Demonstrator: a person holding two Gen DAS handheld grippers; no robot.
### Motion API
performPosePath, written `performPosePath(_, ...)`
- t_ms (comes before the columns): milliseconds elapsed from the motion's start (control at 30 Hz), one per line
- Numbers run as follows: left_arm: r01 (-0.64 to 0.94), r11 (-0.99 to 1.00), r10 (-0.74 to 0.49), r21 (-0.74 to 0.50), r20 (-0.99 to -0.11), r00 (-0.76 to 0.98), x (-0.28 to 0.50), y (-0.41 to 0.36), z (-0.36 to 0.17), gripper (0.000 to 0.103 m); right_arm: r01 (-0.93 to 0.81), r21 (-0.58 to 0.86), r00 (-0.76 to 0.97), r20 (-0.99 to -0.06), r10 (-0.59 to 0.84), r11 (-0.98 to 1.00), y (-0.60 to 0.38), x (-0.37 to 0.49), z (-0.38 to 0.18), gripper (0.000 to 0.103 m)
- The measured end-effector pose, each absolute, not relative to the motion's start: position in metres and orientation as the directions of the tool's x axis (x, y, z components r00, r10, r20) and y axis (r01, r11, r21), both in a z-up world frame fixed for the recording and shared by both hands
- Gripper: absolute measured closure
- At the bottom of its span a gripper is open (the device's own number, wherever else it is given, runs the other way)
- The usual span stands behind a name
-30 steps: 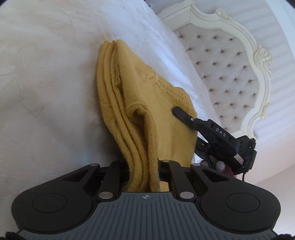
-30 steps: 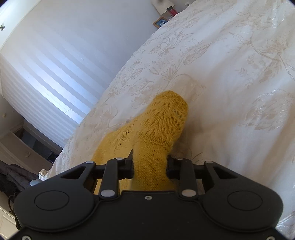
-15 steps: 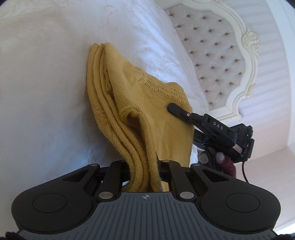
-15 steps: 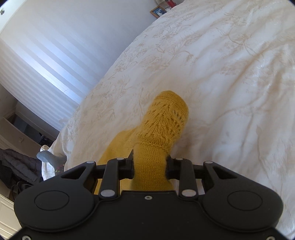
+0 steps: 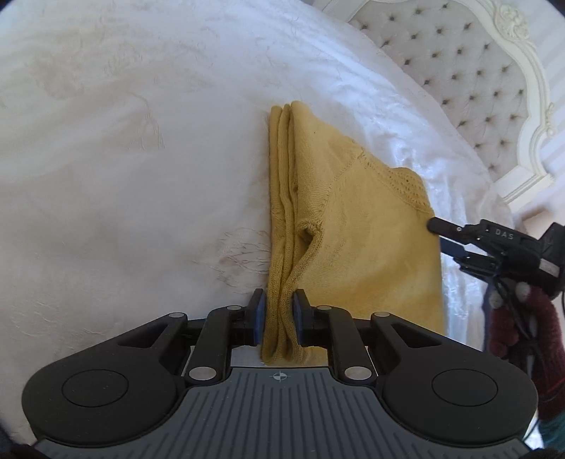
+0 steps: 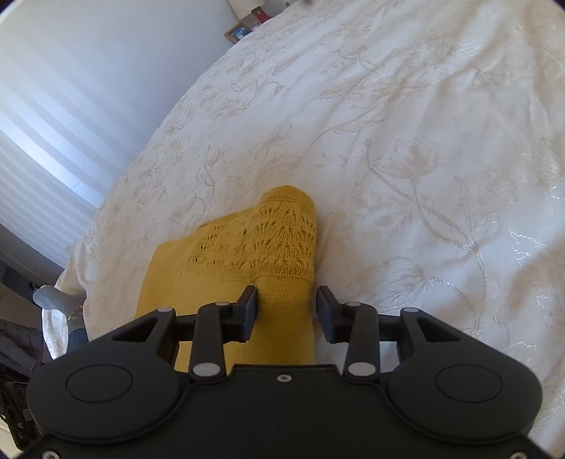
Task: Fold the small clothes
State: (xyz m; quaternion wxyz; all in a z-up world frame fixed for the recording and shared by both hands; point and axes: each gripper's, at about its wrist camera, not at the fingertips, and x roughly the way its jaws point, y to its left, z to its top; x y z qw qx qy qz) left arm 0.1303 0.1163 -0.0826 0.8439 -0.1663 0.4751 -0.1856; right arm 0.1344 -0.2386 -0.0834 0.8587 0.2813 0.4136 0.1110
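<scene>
A mustard-yellow knitted garment lies folded in several layers on the white bed. My left gripper is shut on its layered near edge. In the right wrist view the same garment shows its lace-patterned part lying on the cover. My right gripper stands open around the garment's edge, with a gap between the right finger and the cloth. The right gripper also shows in the left wrist view, at the garment's right edge.
The bed has a white floral embroidered cover. A tufted headboard rises at the upper right of the left view. A striped wall and the bed's edge are at left in the right view, with framed items beyond the bed.
The garment has come down and now lies flatter on the bed. My right gripper has opened and let go of the cloth. My left gripper still pinches its edge.
</scene>
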Motion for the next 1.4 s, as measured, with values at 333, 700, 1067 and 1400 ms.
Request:
performPosePath(333,0.367,0.901,-0.426,-0.231,-0.634,0.645,0.118,0.074,-0.044,0.081,-0.045,0.414,0.762,-0.575,0.299,0.909,-0.22,0.1,-0.056,0.058)
performPosePath(700,0.283,0.951,-0.286,-0.126,-0.703,0.651,0.155,0.071,-0.094,0.075,-0.15,0.282,0.722,-0.624,0.3,0.948,-0.183,0.138,-0.08,0.069)
performPosePath(1067,0.25,0.962,-0.259,-0.109,-0.655,0.71,0.146,0.085,-0.064,0.062,-0.146,0.292,0.737,-0.605,0.301,0.945,-0.182,0.147,-0.083,0.065)
performPosePath(1400,0.232,0.971,-0.205,-0.055,-0.69,0.694,0.217,0.065,-0.078,0.06,-0.146,0.259,0.749,-0.601,0.278,0.955,-0.179,0.136,-0.072,0.062)
